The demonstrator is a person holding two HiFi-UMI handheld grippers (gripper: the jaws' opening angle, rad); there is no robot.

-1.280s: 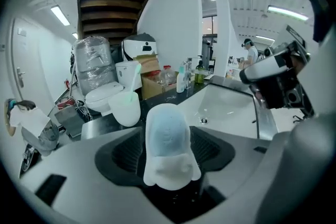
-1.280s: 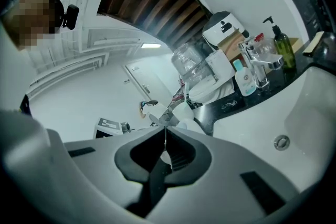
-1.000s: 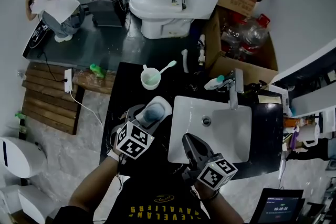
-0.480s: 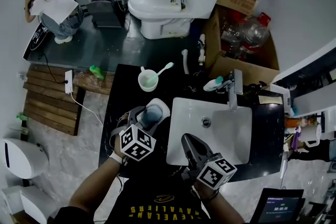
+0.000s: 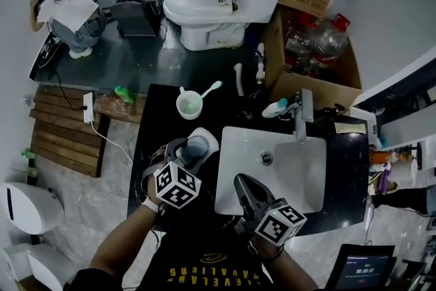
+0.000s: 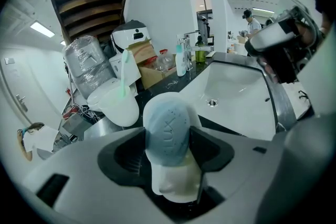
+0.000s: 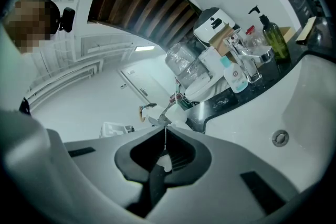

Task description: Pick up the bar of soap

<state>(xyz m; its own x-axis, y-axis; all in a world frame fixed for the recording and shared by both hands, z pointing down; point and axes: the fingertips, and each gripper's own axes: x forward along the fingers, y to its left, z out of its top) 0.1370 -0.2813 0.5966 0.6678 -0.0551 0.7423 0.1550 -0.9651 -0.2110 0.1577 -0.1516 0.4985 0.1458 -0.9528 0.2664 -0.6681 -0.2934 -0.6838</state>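
Observation:
The pale blue bar of soap (image 6: pixel 167 131) stands on edge between the jaws of my left gripper (image 6: pixel 167 145), both jaws pressed against its sides. A white soap dish (image 6: pixel 176 182) lies just under it. In the head view the soap (image 5: pixel 197 147) and dish (image 5: pixel 208 138) sit on the black counter left of the sink, with the left gripper (image 5: pixel 185 155) around them. My right gripper (image 5: pixel 242 183) hovers at the sink's front left corner; in its own view the right gripper (image 7: pixel 164 134) is shut with nothing in it.
A white sink basin (image 5: pixel 286 174) with a faucet (image 5: pixel 300 116) fills the counter's right part. A white cup (image 5: pixel 189 105) holding a toothbrush stands behind the dish on the black counter (image 5: pixel 155 123). Bottles crowd the faucet area. A toilet (image 5: pixel 201 10) and cardboard boxes (image 5: pixel 310 24) lie beyond.
The left gripper has edged slightly closer around the soap at the dish. The right gripper has stayed where it was.

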